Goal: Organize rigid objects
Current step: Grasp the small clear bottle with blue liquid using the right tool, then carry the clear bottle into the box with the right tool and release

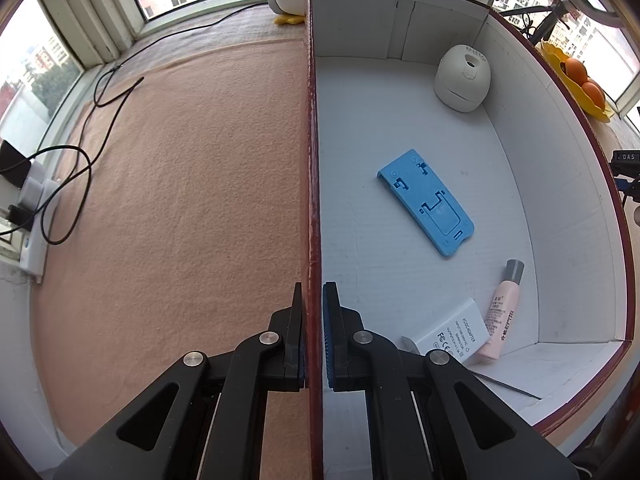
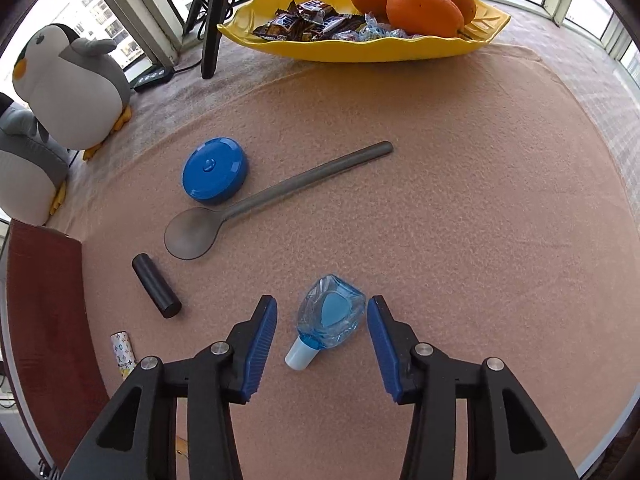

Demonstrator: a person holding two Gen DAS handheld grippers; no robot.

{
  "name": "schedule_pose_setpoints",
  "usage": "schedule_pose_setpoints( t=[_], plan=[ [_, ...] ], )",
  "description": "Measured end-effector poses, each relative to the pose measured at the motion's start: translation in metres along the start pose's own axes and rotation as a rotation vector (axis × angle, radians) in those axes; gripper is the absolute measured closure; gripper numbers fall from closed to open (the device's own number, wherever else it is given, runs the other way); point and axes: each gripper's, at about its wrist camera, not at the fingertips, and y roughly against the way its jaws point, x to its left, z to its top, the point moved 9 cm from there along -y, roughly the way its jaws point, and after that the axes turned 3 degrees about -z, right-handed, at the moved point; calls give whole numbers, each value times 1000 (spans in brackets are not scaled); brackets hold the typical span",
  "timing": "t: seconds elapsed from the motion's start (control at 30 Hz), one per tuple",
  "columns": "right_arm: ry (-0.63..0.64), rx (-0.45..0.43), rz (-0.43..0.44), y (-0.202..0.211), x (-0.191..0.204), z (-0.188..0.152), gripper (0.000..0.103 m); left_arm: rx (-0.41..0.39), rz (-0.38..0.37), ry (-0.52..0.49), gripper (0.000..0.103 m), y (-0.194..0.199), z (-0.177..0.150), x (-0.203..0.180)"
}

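Note:
My left gripper (image 1: 314, 292) is shut on the left wall of a red box (image 1: 313, 160) with a white inside. In the box lie a blue phone stand (image 1: 426, 202), a white round device (image 1: 462, 78), a pink tube (image 1: 502, 312) and a white adapter (image 1: 456, 334). In the right wrist view a small clear blue bottle (image 2: 330, 322) with a white cap lies on the peach cloth between the fingers of my right gripper (image 2: 322, 302). Its pads stand off the bottle on both sides, so it is open. A grey spoon (image 2: 276, 196), a blue round case (image 2: 214, 170), a black cylinder (image 2: 156, 286) and a small patterned tube (image 2: 122, 352) lie further left.
A yellow dish (image 2: 400, 50) with oranges and wrapped sweets stands at the far edge. Two penguin plush toys (image 2: 72, 88) sit at the far left beside the box's red wall (image 2: 44, 320). Black cables (image 1: 92, 120) and a white power strip (image 1: 34, 216) lie left of the box.

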Motion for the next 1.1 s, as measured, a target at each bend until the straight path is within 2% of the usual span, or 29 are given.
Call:
schedule_pose_setpoints(
  t=[0.1,0.33,0.53,0.77,1.1],
  plan=[
    [32,9,-20,-5,2,-1,73,0,-1,0,97,0,0,0],
    [91,-17,-27,-2,6,-8,73,-2,-2,3,97,0,0,0],
    [159,-88,-3,28,24,-17,73,-7,-1,9,97,1,-1,1],
    [282,-195,61,80,68,-26,73,-15,8,25,97,2,-2,2],
    [514,-322,169,148,150,-55,73,-24,13,70,97,3,-5,5]
  ],
)
